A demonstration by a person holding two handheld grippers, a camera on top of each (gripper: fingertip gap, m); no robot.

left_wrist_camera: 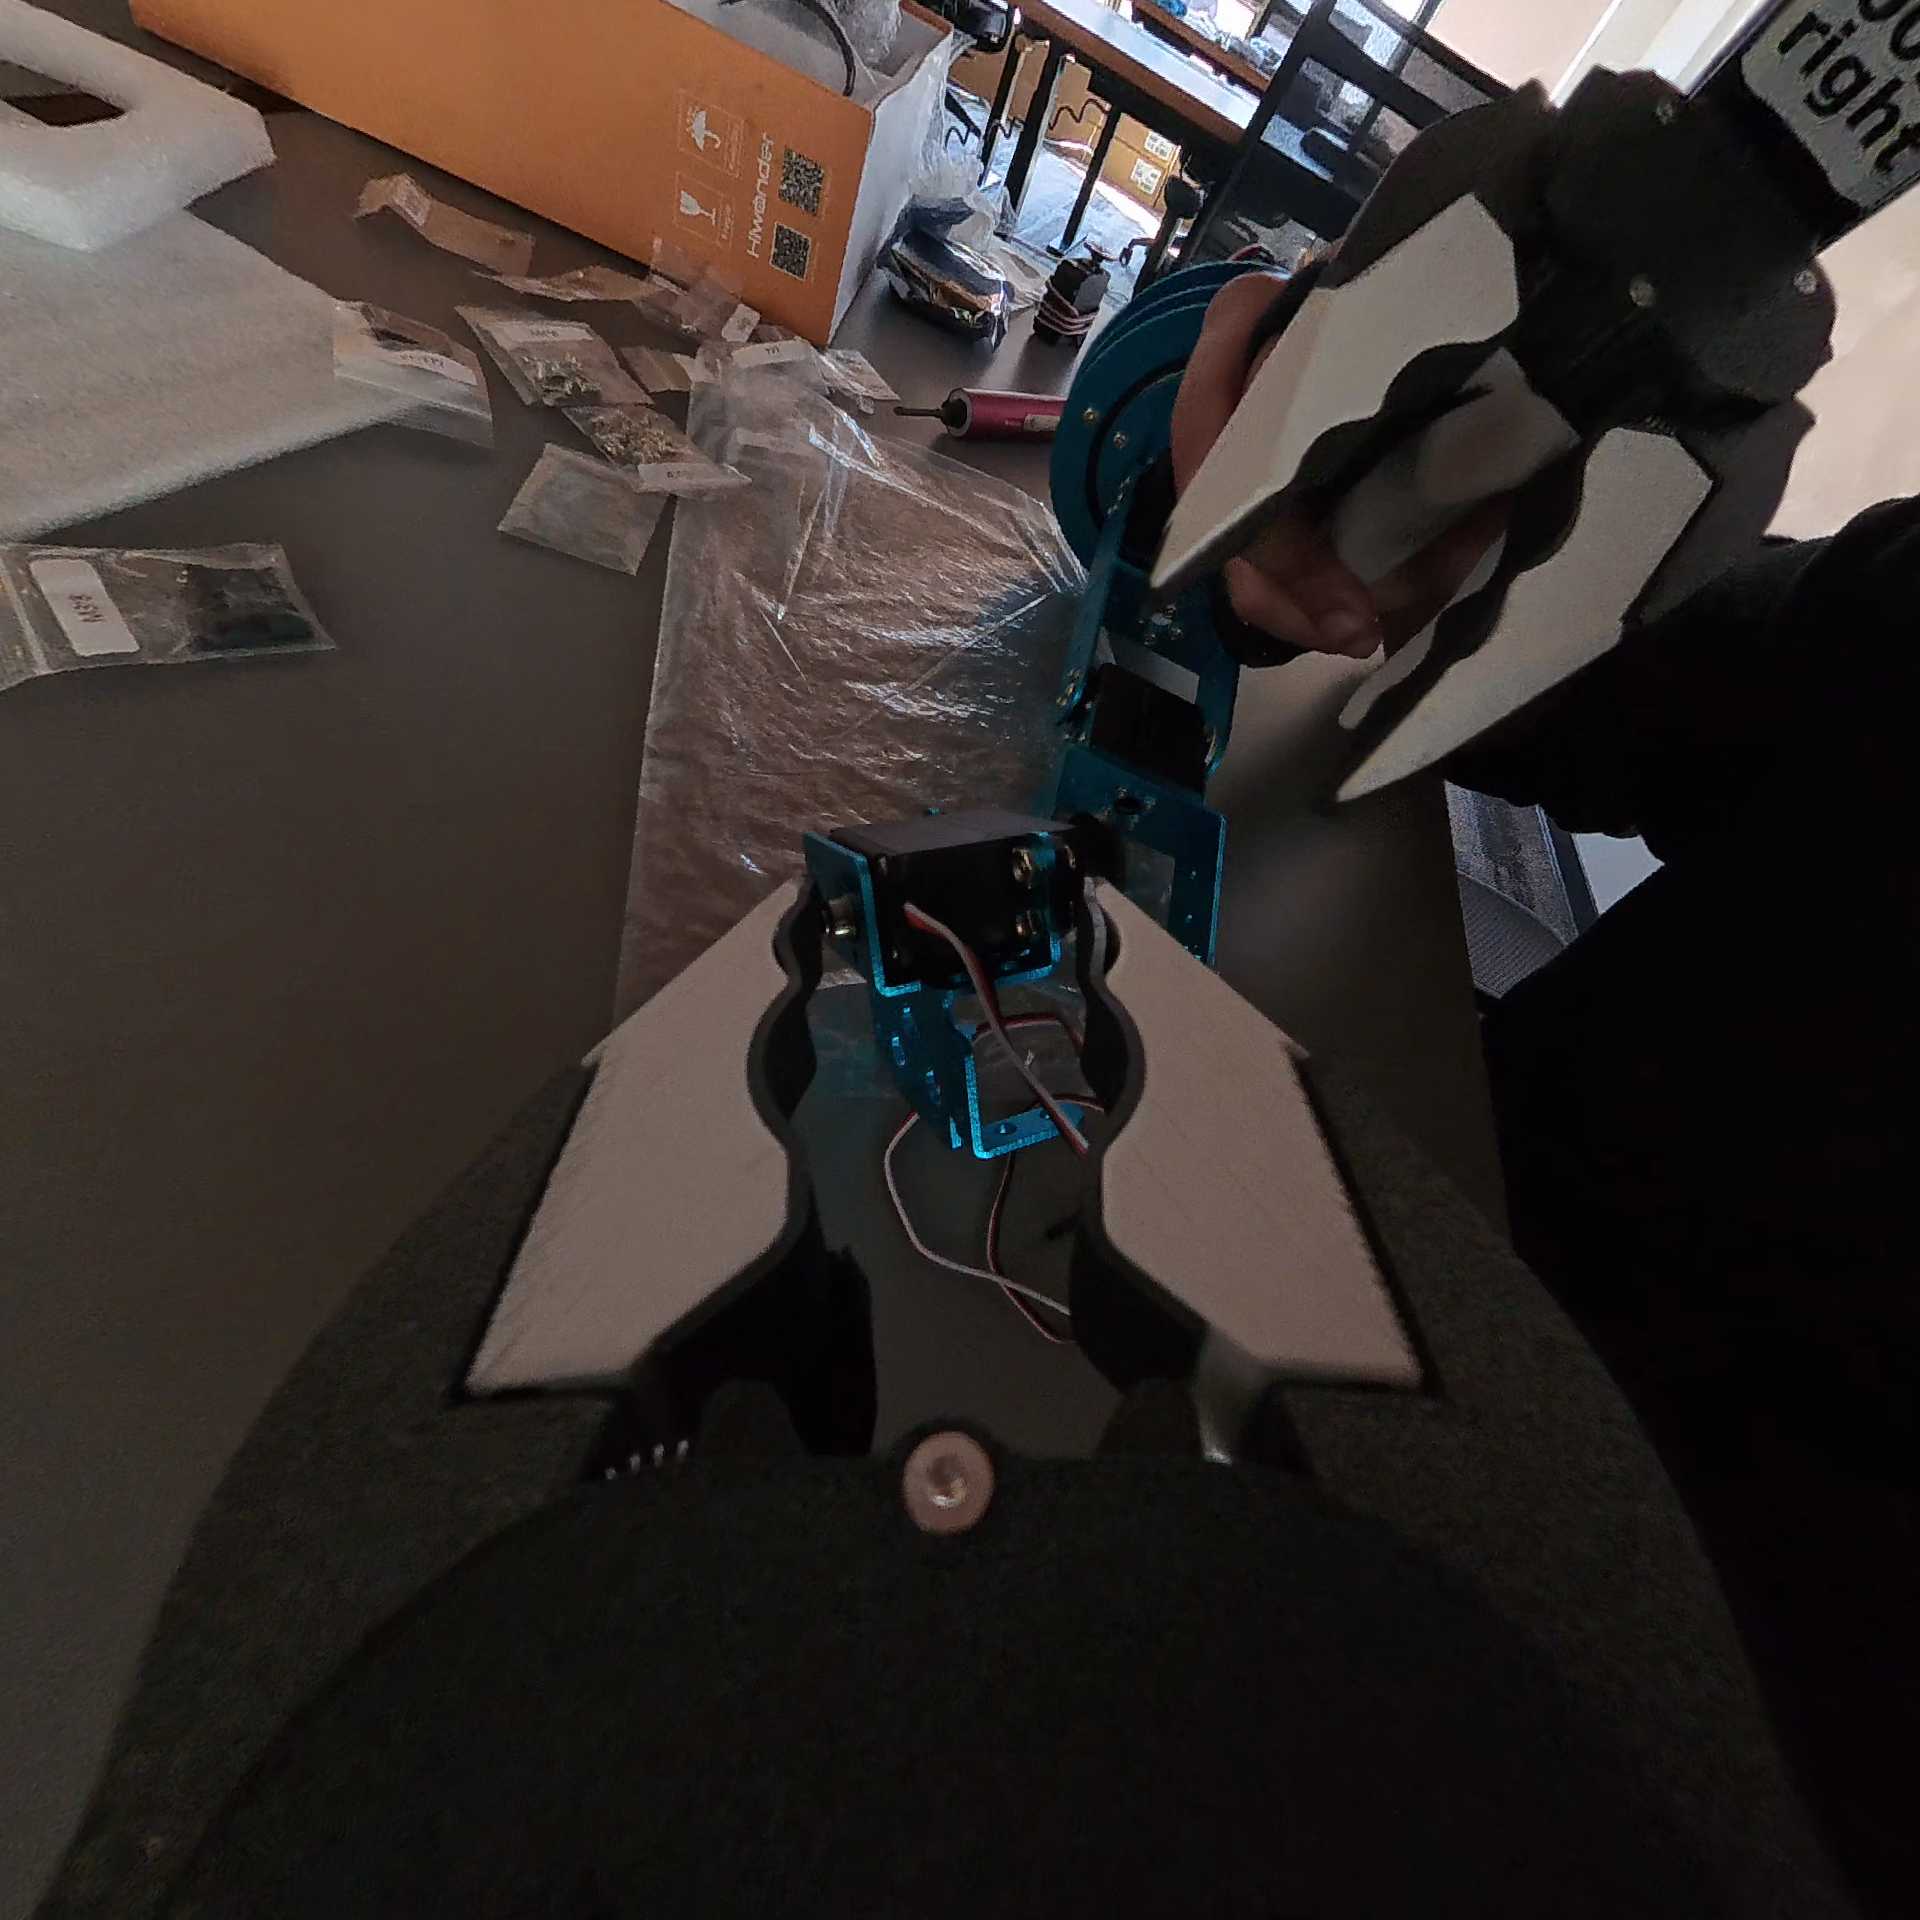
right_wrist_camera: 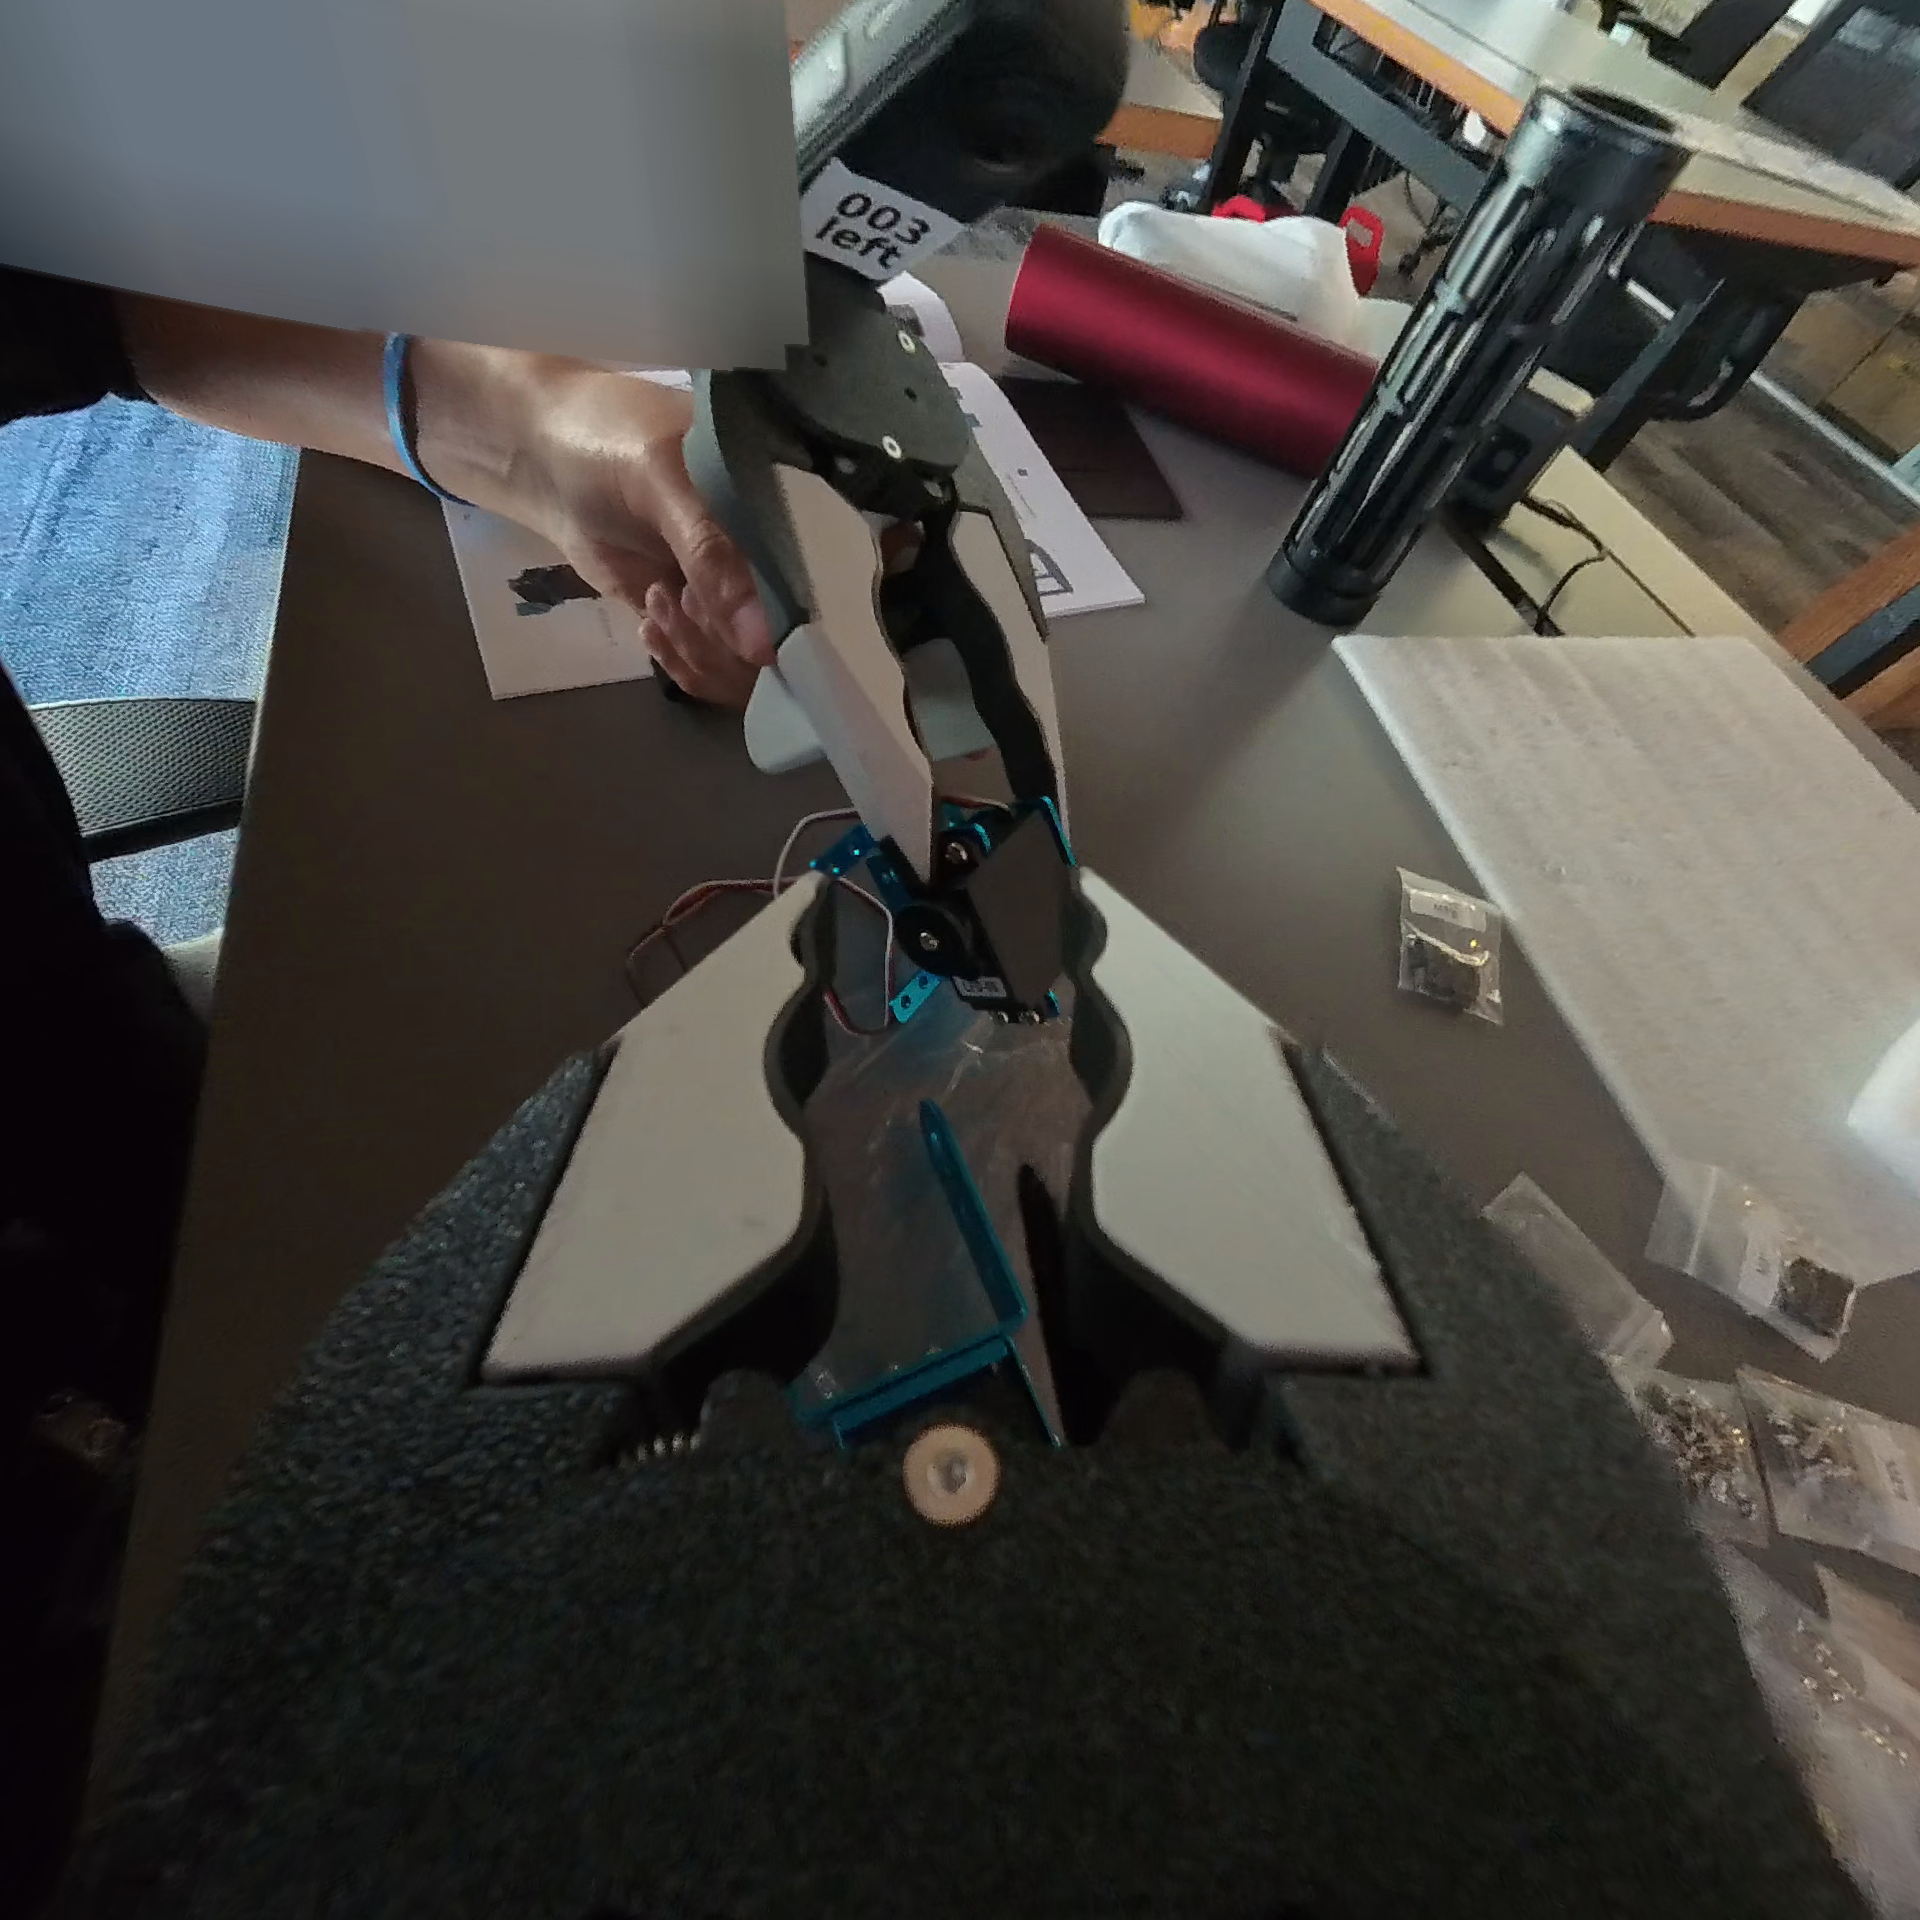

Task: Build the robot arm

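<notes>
My left gripper (left_wrist_camera: 945,904) is shut on a black servo in a blue metal bracket (left_wrist_camera: 951,899) and holds it above the brown table (left_wrist_camera: 312,935). Red and white wires (left_wrist_camera: 997,1226) hang from it. In the right wrist view the left gripper (right_wrist_camera: 987,842) comes down from above onto the same servo (right_wrist_camera: 997,925). My right gripper (right_wrist_camera: 945,894) is open, with nothing between its fingers. It hovers in the air (left_wrist_camera: 1252,686) over a blue jointed metal arm (left_wrist_camera: 1143,727). A blue bracket of that arm (right_wrist_camera: 935,1299) lies below it.
An orange cardboard box (left_wrist_camera: 540,114), white foam (left_wrist_camera: 125,343), several small parts bags (left_wrist_camera: 582,374), a clear plastic bag (left_wrist_camera: 831,623) and a red screwdriver (left_wrist_camera: 997,410) lie on the table. A black cylinder (right_wrist_camera: 1455,353), a red tube (right_wrist_camera: 1174,343) and a booklet (right_wrist_camera: 551,623) lie farther off.
</notes>
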